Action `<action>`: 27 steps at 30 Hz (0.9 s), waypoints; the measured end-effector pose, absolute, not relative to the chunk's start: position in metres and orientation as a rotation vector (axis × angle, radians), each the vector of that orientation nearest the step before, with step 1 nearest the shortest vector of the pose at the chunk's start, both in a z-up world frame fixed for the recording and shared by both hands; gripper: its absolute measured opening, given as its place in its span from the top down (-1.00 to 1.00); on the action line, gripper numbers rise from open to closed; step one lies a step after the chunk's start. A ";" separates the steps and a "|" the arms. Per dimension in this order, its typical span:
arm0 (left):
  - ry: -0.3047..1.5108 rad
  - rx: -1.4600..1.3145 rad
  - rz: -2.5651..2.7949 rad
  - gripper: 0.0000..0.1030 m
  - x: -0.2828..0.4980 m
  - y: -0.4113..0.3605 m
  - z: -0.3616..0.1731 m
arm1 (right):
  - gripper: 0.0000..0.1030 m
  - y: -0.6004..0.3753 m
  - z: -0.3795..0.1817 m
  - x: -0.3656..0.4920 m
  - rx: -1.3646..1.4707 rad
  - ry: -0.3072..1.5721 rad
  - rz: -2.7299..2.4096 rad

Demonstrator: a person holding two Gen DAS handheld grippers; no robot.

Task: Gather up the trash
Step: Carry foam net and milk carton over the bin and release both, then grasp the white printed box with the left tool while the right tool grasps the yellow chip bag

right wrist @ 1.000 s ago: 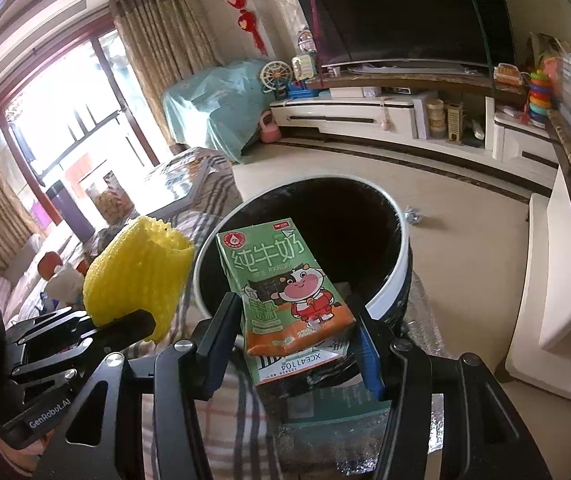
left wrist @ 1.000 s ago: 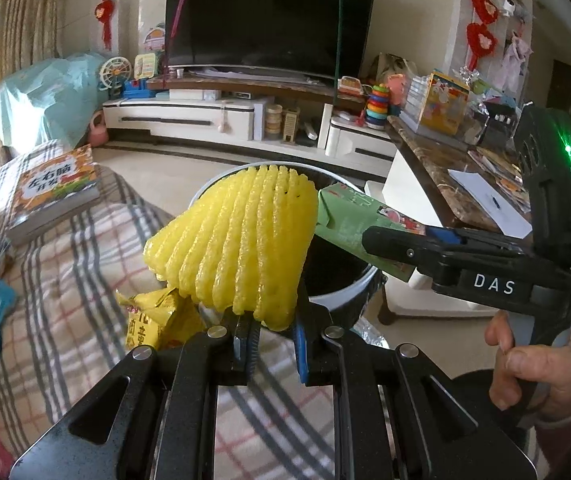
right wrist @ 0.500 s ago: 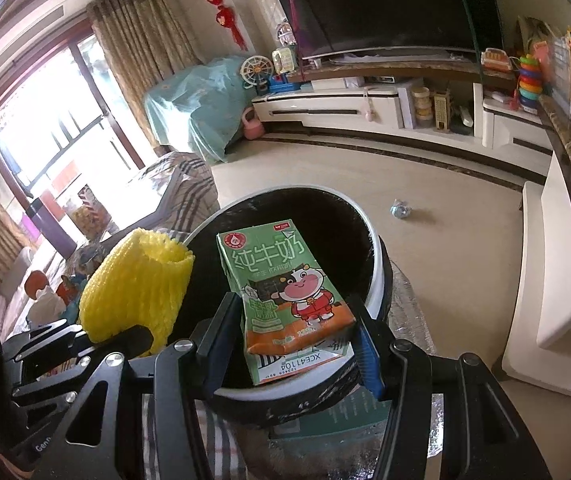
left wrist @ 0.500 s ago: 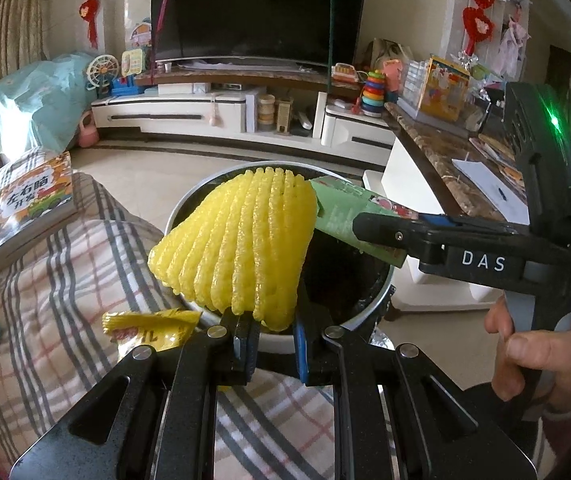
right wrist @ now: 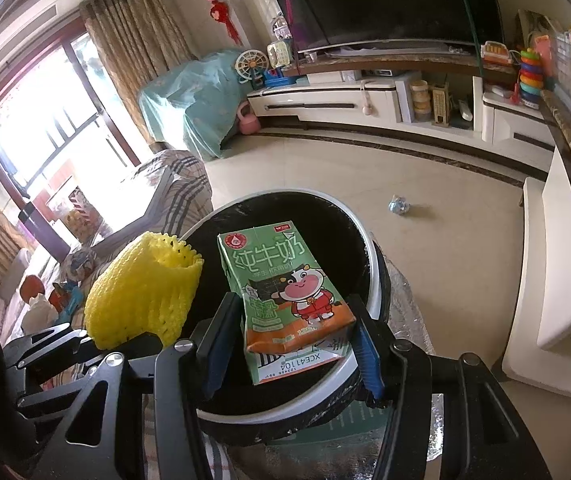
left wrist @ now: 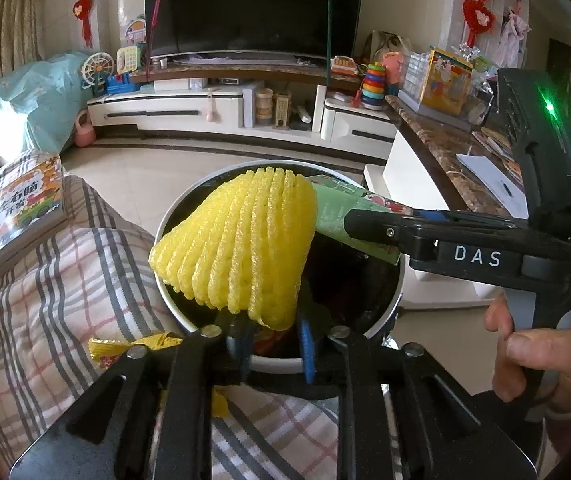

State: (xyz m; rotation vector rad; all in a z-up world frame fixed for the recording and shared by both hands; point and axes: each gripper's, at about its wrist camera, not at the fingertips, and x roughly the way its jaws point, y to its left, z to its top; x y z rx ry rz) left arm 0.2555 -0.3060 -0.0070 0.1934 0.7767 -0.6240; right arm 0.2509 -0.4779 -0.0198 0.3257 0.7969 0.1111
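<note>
two tools over one bin (right wrist: 373, 276): left tool (left wrist: 271, 338) jaws just widening, one yellow net (left wrist: 241, 248) between; right tool (right wrist: 291, 346) clamps one carton (right wrist: 285, 292).

Both views ride on hand-held grippers, looking forward and steeply down along the fingers, close over a round black bin (left wrist: 189, 308) that fills the lower centre of each frame. The left wrist view has the right gripper (left wrist: 365, 220) crossing in from the right edge; the right wrist view has the left gripper (right wrist: 117, 344) at lower left. Both share the bin and, along the top, the television (left wrist: 253, 4) and white cabinet (right wrist: 325, 100). The fisheye bends the edges, so the bin's depth is probably unreadable.
</note>
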 end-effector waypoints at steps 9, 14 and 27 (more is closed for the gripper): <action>0.734 0.196 -0.605 -0.21 0.253 -0.302 0.001 | -0.10 -0.481 -0.019 0.257 0.357 0.799 0.110; 0.719 0.177 -0.583 -0.25 0.243 -0.283 0.003 | -0.26 -0.478 -0.017 0.248 0.370 0.782 0.106; 0.725 0.041 -0.482 -0.28 0.212 -0.201 -0.003 | -0.62 -0.448 -0.009 0.210 0.408 0.728 0.127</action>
